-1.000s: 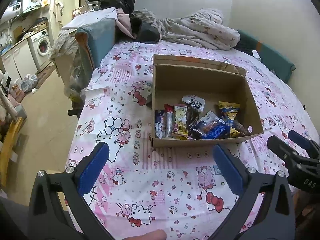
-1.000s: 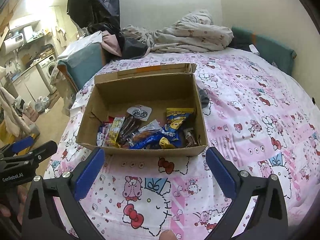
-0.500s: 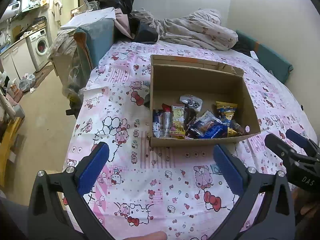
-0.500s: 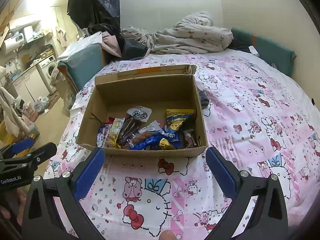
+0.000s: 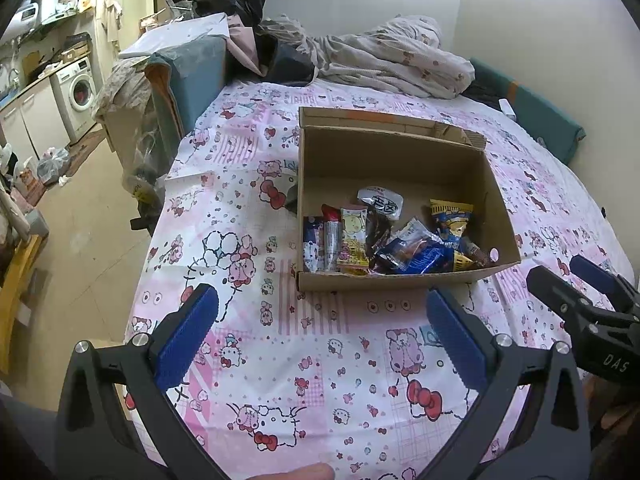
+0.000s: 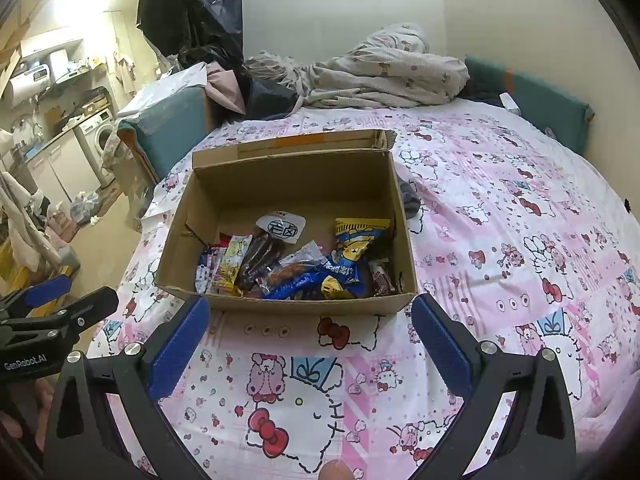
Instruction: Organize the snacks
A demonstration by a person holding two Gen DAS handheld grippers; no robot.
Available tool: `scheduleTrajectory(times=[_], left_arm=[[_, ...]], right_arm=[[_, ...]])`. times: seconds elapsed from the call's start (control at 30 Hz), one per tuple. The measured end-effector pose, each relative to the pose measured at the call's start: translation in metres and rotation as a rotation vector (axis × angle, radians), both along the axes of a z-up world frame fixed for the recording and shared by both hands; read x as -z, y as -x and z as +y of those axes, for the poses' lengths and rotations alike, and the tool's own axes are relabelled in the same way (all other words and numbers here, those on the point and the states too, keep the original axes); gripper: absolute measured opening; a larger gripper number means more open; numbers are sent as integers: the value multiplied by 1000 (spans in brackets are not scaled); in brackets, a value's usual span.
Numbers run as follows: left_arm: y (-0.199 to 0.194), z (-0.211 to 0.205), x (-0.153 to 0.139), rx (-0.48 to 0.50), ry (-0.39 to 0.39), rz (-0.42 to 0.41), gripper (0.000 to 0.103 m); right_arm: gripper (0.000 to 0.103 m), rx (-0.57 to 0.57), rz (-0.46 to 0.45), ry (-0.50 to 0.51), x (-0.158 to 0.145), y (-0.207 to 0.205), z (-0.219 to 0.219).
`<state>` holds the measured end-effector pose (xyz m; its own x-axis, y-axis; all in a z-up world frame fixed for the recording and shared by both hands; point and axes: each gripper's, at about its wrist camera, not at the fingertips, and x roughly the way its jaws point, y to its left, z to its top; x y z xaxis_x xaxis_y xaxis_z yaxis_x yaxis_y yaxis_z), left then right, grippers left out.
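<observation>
An open cardboard box (image 5: 400,168) (image 6: 288,184) sits on a bed with a pink cartoon-print sheet. Several snack packets lie along its near side, among them a yellow-and-blue bag (image 5: 450,220) (image 6: 358,240), a white round-label packet (image 5: 380,202) (image 6: 282,226) and a yellow packet (image 5: 354,240) (image 6: 232,258). My left gripper (image 5: 320,320) is open and empty, just short of the box's near wall. My right gripper (image 6: 310,328) is open and empty, also just short of that wall. Each gripper shows at the edge of the other's view.
A crumpled blanket (image 5: 384,60) and dark clothes lie at the head of the bed. A teal cushion (image 6: 536,100) lines the right wall. A teal chair (image 5: 188,76) stands left of the bed, with floor clutter and a washing machine (image 5: 78,92) beyond.
Both grippers have drifted slightly; the box sits a little further from the left gripper than before. Both stay open and empty.
</observation>
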<state>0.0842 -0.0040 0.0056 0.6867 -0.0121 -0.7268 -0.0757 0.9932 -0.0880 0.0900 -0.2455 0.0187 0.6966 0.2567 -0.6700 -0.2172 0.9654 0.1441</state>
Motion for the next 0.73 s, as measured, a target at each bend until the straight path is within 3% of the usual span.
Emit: scheduleTrajectory(times=[0.73], left_arm=[[1, 0, 1, 2, 7, 5, 103]], right_arm=[[103, -8, 1, -6, 2, -2, 1]])
